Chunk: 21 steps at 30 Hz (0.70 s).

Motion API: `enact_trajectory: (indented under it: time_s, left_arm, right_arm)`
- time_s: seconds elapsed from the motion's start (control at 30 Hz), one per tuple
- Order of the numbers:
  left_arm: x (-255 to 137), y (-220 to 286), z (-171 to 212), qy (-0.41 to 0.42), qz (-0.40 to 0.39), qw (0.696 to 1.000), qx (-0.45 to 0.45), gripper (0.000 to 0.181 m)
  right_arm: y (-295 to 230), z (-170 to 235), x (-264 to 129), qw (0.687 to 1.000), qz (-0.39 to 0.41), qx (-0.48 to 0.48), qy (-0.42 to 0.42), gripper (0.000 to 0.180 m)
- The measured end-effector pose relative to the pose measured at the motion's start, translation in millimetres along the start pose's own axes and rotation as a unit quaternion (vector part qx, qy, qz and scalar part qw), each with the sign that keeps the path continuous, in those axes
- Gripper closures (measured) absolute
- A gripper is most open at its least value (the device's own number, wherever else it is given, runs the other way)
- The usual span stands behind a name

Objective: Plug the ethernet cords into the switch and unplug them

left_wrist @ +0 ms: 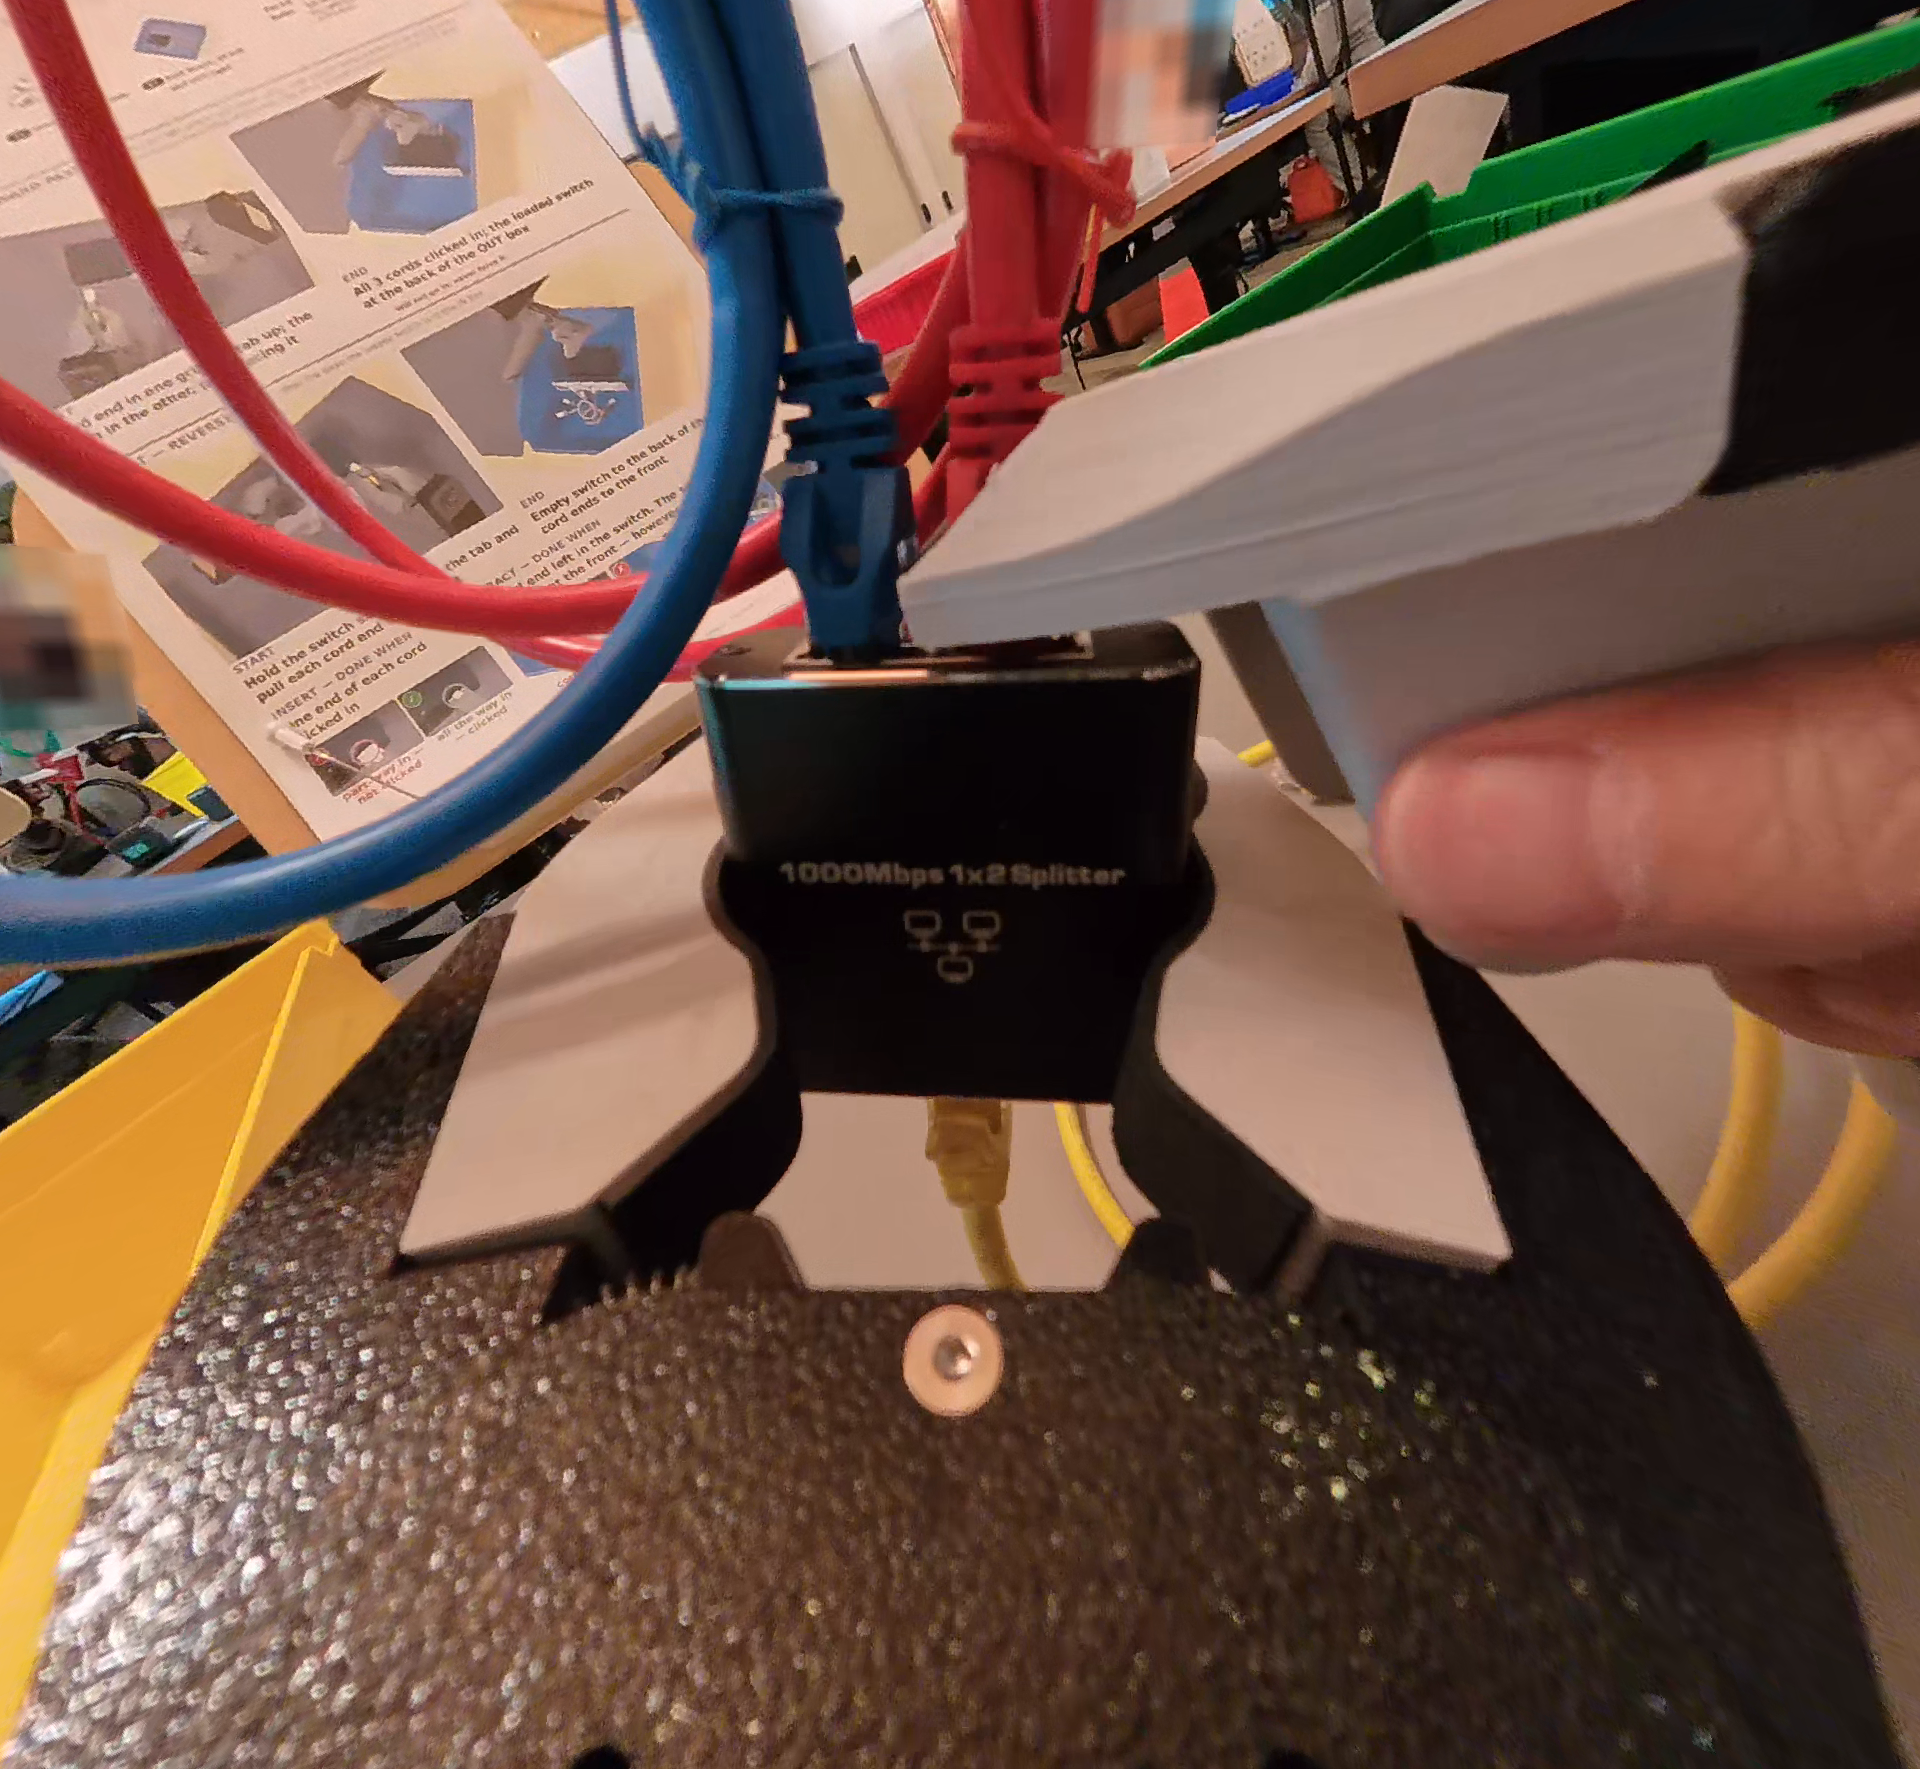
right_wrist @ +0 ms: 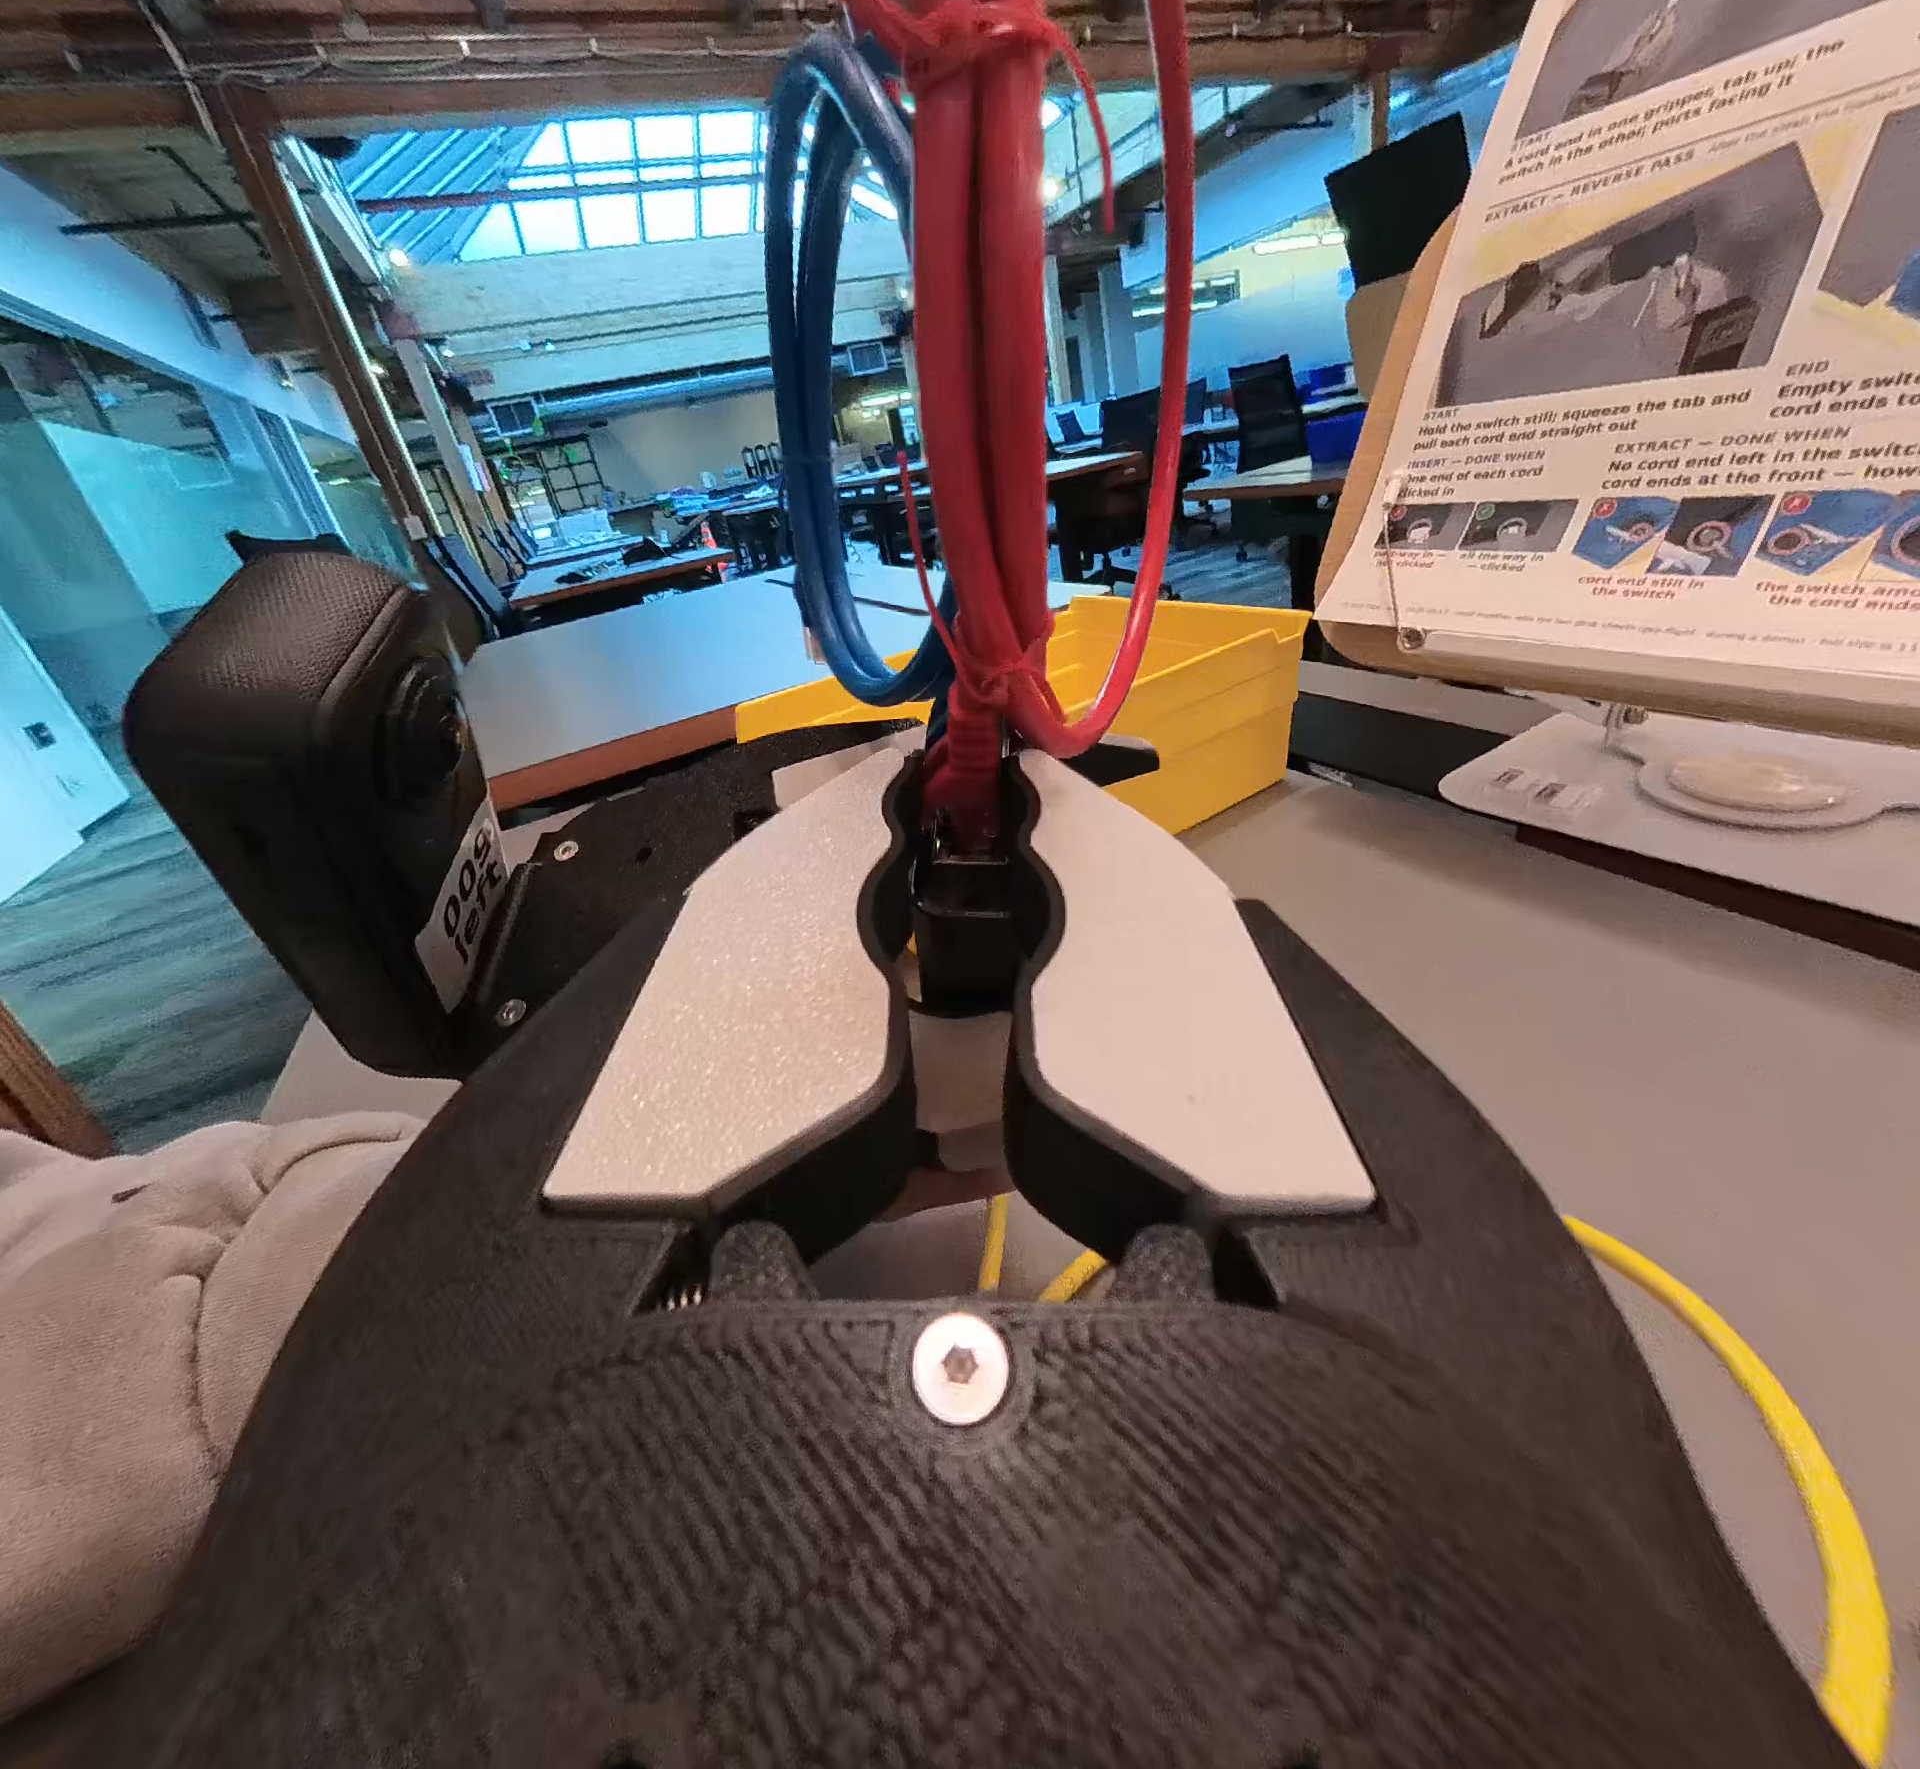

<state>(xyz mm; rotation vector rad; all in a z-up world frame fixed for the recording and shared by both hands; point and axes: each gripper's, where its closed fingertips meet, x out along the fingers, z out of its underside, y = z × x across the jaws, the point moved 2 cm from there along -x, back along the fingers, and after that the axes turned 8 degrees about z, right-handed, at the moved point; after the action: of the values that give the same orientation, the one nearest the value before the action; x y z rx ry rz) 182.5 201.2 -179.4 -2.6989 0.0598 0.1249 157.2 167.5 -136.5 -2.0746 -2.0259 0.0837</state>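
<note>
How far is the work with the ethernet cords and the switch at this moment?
Done, it seems: the blue cord and the yellow cord sit in the black switch, which the left gripper clamps. In hand: the right gripper is closed on the red cord plug at its port; seated or not is hidden. Left: finish the red one, then the remaining plug or unplug pass.
</note>
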Motion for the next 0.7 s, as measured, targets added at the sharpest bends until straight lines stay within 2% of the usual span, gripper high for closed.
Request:
enact_trajectory:
  time_s: [0.23,0.33,0.43,0.53,0.63,0.7]
  left_arm:
    - [0,9,-7,0.029,0.037,0.999,0.007,0.106]
    - [-3,15,-12,0.035,0.077,0.996,0.015,0.108]
    - [-16,26,-11,0.021,0.145,0.989,0.029,0.104]
    - [-47,30,-16,0.004,0.214,0.974,0.081,0.109]
    - [-75,15,-38,-0.014,0.235,0.957,0.170,0.115]
    - [-82,2,-53,-0.055,0.256,0.936,0.234,0.113]
  right_arm:
    - [14,-2,-7,0.996,-0.026,0.083,-0.007,0.166]
    - [28,-8,-13,0.992,-0.025,0.123,-0.009,0.166]
    - [45,-10,-24,0.986,-0.040,0.156,-0.047,0.166]
    - [60,-5,-31,0.977,-0.060,0.157,-0.130,0.166]
    - [63,-4,-31,0.965,-0.099,0.154,-0.190,0.166]
    - [55,1,-27,0.951,-0.136,0.144,-0.238,0.166]
